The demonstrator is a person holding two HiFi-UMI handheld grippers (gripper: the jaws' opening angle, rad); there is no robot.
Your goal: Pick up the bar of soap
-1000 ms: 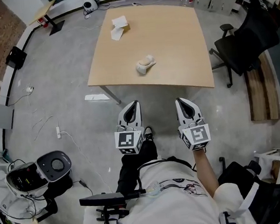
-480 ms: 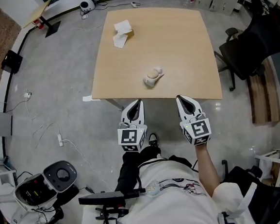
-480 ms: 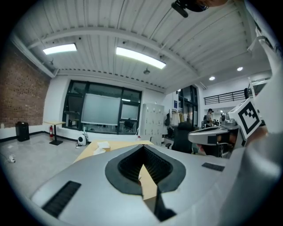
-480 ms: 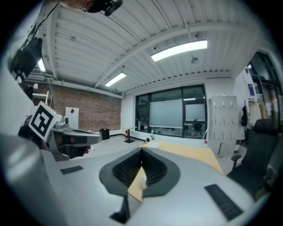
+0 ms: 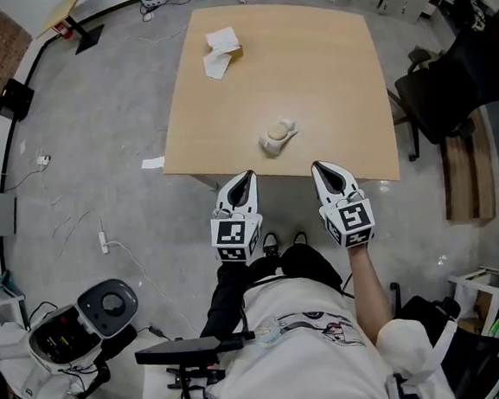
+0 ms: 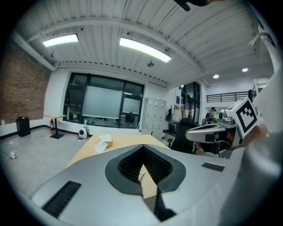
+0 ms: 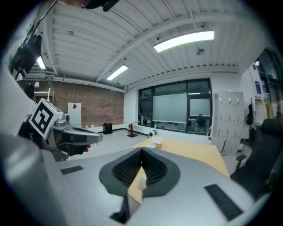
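**Scene inventory**

1. Light wooden square desk [image 5: 325,75]: stands on a grey concrete floor [image 5: 99,164]. Its near edge faces the person [image 5: 306,346], who wears a white shirt.

2. Pale cream bar of soap [image 5: 277,136]: a rounded lump lying on the desk close to the near edge. It sits ahead of both tools and between their lines, and neither touches it.

3. White crumpled paper [image 5: 216,60] and small brown box [image 5: 231,53]: these lie together at the desk's far left part, well apart from the soap.

4. Left tool [image 5: 246,177]: a grey shell with a marker cube behind it, its tip pointing at the desk's near edge. In the left gripper view its jaws are pressed together at the tips [image 6: 142,147], with nothing pinched between them.

5. Right tool [image 5: 319,169]: held level with the left one, just beside it and pointing the same way. In the right gripper view its jaws likewise meet at the tips [image 7: 142,150] and are empty.

6. Black office chair [image 5: 451,77]: stands on the floor off the desk's right side.
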